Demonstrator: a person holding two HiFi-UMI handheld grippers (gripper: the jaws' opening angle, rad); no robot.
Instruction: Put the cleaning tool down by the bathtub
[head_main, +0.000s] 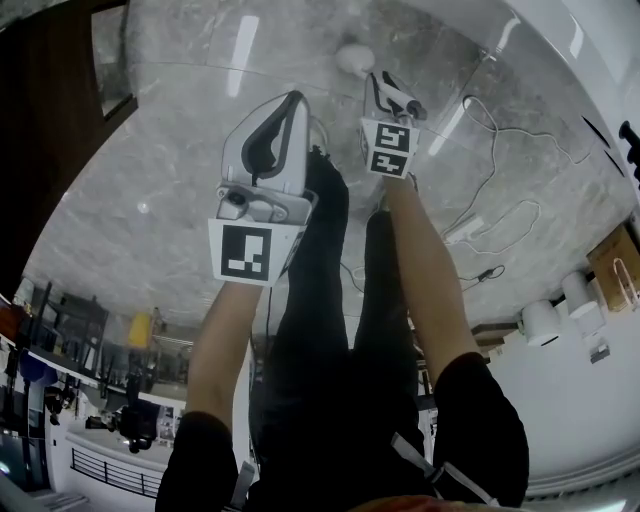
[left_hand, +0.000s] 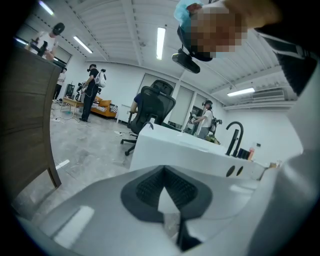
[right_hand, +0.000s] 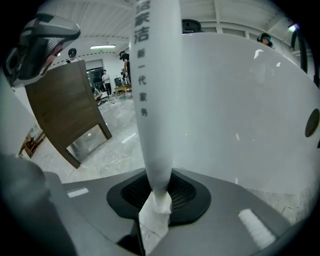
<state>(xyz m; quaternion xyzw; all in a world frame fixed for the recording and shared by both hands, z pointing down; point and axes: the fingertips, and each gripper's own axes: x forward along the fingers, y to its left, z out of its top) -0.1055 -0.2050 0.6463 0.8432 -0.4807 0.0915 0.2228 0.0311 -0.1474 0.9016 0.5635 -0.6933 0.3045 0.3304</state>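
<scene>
Head view: looked steeply down past black trousers onto a grey marbled stone floor (head_main: 150, 200), with both grippers held out ahead on bare forearms. Noted a thin white cable (head_main: 490, 175) trailing across that floor, beside the tub's rim at the upper right.

Right gripper view: showed the right gripper (right_hand: 157, 195) clamped on the narrow end of the white tapered plastic cleaning tool (right_hand: 152, 90), dark ribbed pads pressed against either side of it. Carried dark printed characters along the shaft, which ran up out of frame, far end unseen. Sat just in front of the glossy white curved bathtub (right_hand: 240, 100), whose wall filled the right half. Placed a brown wooden board (right_hand: 65, 110) off to the left, well apart from the tub.

Left gripper view: showed the left gripper (left_hand: 162, 172) with jaws closed together at the tips and nothing between them. Pointed toward the same tub, with a black curved tap (left_hand: 234, 137) on its far side and a black office chair (left_hand: 152, 107) beyond.
</scene>
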